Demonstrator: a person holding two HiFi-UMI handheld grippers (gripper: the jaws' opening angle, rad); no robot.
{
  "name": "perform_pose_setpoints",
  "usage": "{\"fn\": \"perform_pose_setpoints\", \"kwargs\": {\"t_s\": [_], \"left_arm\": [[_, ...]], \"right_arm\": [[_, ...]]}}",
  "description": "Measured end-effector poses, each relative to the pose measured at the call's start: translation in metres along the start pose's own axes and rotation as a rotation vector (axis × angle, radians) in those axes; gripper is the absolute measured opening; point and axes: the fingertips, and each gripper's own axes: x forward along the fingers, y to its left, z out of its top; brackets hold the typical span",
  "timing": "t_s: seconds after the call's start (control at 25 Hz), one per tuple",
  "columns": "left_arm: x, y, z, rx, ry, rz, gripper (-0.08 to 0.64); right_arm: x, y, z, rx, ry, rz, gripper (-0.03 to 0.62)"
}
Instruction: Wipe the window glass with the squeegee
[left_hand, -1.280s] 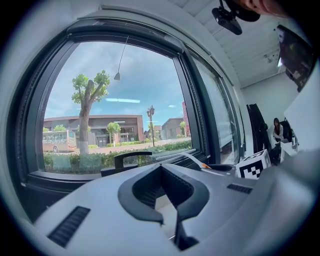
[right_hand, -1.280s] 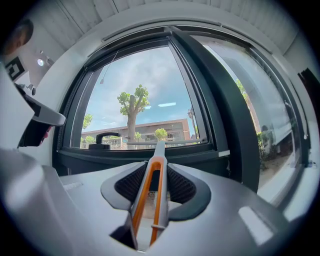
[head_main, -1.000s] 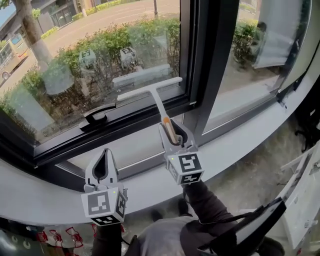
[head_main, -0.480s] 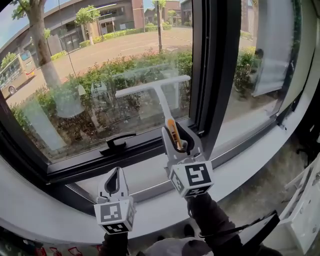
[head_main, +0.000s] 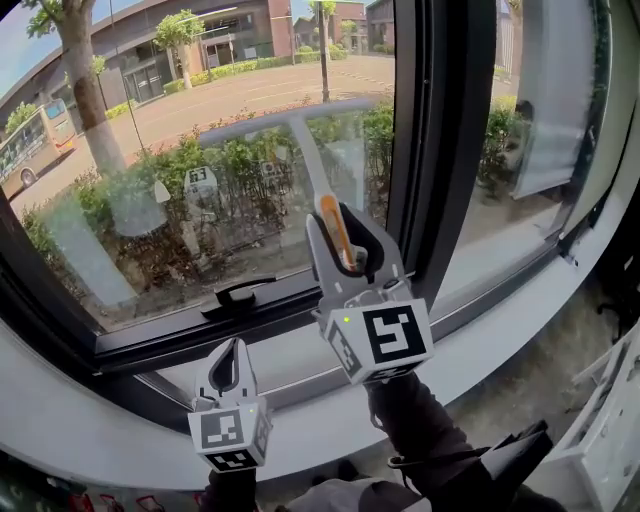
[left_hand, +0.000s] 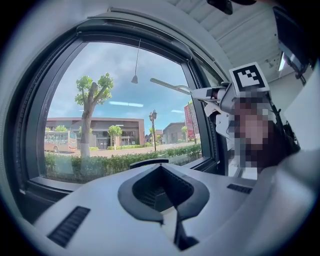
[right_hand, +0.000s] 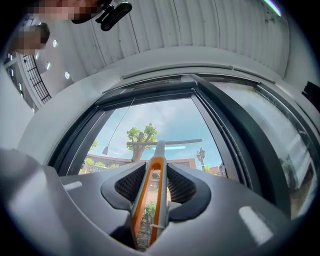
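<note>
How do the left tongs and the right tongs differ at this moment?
The right tongs are shut on the squeegee by its handle; the left tongs are shut on nothing. The right tongs stand high before the window glass; the left tongs sit lower, nearer the sill. Both point toward the glass.

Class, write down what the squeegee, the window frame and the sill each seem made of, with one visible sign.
Squeegee: smooth pale grey handle with an orange insert, looks like moulded plastic; the blade's edge is too thin to judge. Window frame: dark, matt, straight crisp-edged profiles, probably coated metal. Sill: pale grey, smooth, faint sheen; painted surface or stone, unclear.
</note>
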Motion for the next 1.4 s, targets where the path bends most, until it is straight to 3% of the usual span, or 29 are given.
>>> {"fn": "perform_pose_setpoints", "kwargs": {"t_s": [0.44,0.76,0.96,1.4], "left_arm": [[-0.006,0.049,0.005,0.002,-0.009,0.005,-0.002],[-0.01,0.086,0.013,-0.011,-0.035,0.023,-0.002],[-0.008,0.091,0.018,-0.04,-0.031,0.01,-0.002],[-0.01,0.096,0.013,-0.02,-0.032,0.026,-0.002]], "right_arm": [[0.049,0.039,0.028,-0.046,-0.065,0.001,0.13],[0.079,0.054,0.023,-0.075,-0.065,-0.023,0.13],[0.083,0.055,0.025,-0.077,-0.081,-0.028,0.13],[0.08,0.055,0.016,-0.067,-0.083,-0.021,0.13]]}}
